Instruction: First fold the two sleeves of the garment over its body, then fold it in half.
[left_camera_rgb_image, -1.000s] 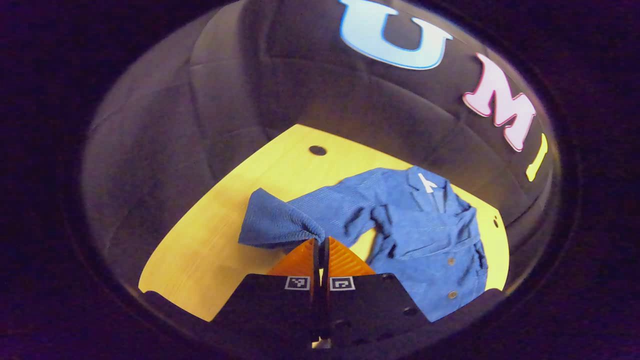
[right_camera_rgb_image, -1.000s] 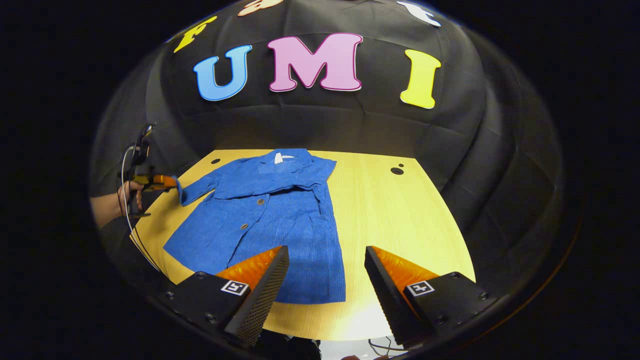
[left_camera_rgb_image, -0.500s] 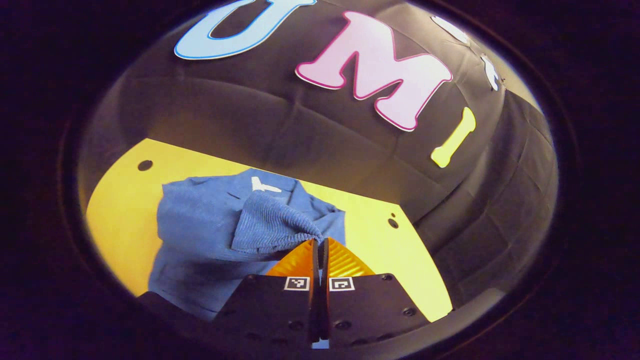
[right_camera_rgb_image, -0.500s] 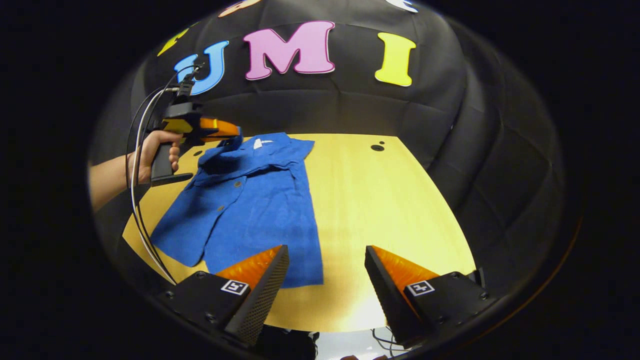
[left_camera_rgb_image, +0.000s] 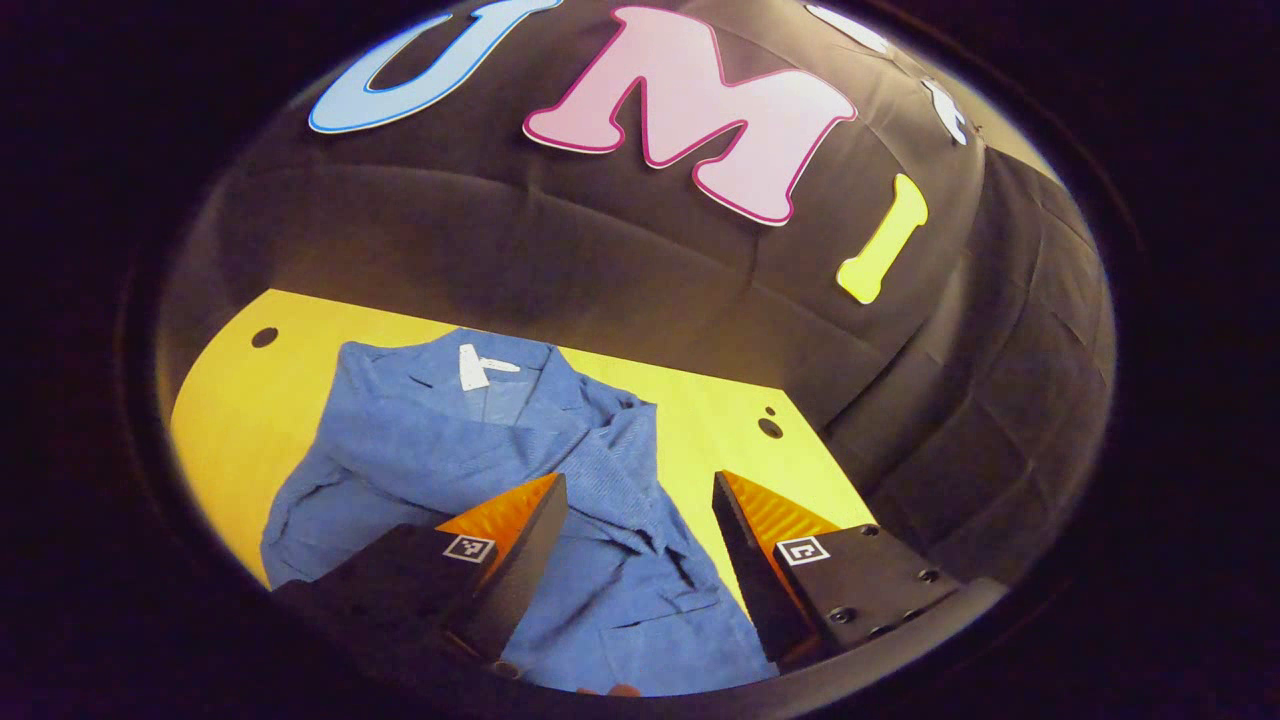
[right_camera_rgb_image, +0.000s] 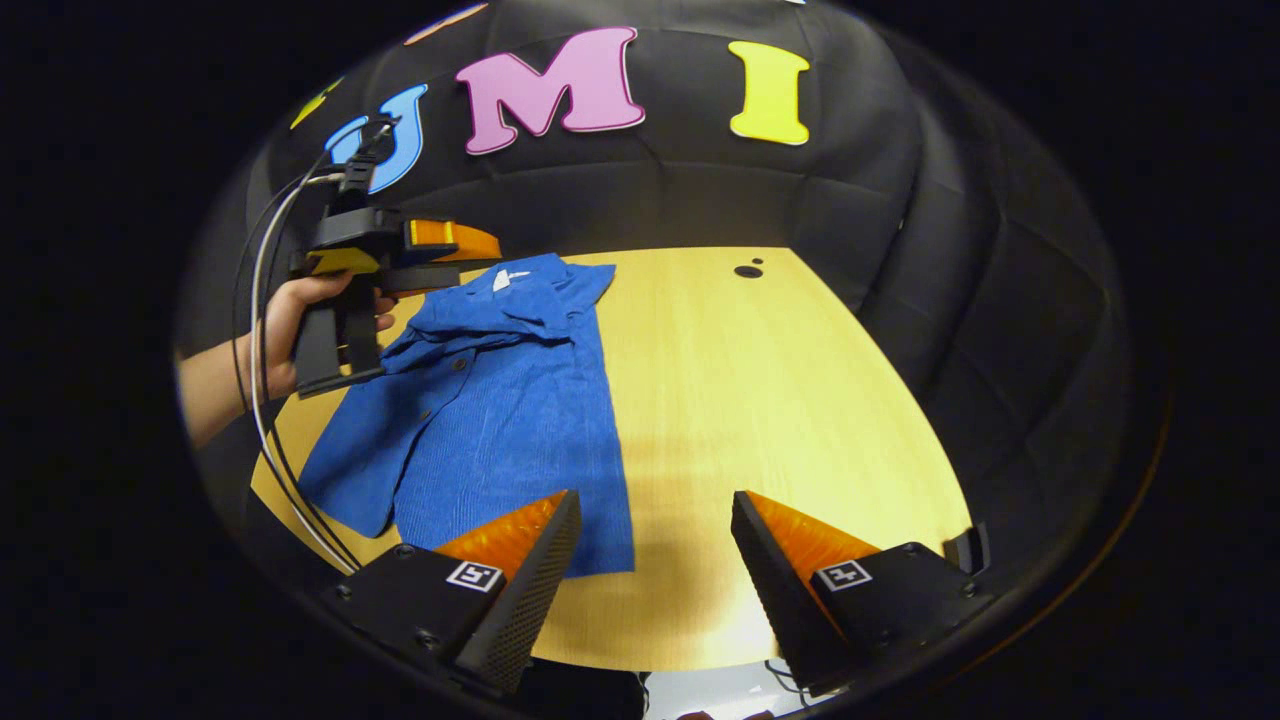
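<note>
Light falls from above onto the wooden table (right_camera_rgb_image: 780, 400), which glows bright yellow in both views, almost washed out at its near edge in the right gripper view. The booth wall (right_camera_rgb_image: 900, 250) stays dim, its folds picked out by soft highlights. The left gripper view is darker, warmer and slightly soft; the right gripper view is sharper. The blue jacket (left_camera_rgb_image: 480, 450) shows creases as shallow shadows, and a faint shadow lies on the table beside its hem. Fisheye bending curves the table edges strongly towards the rim
</note>
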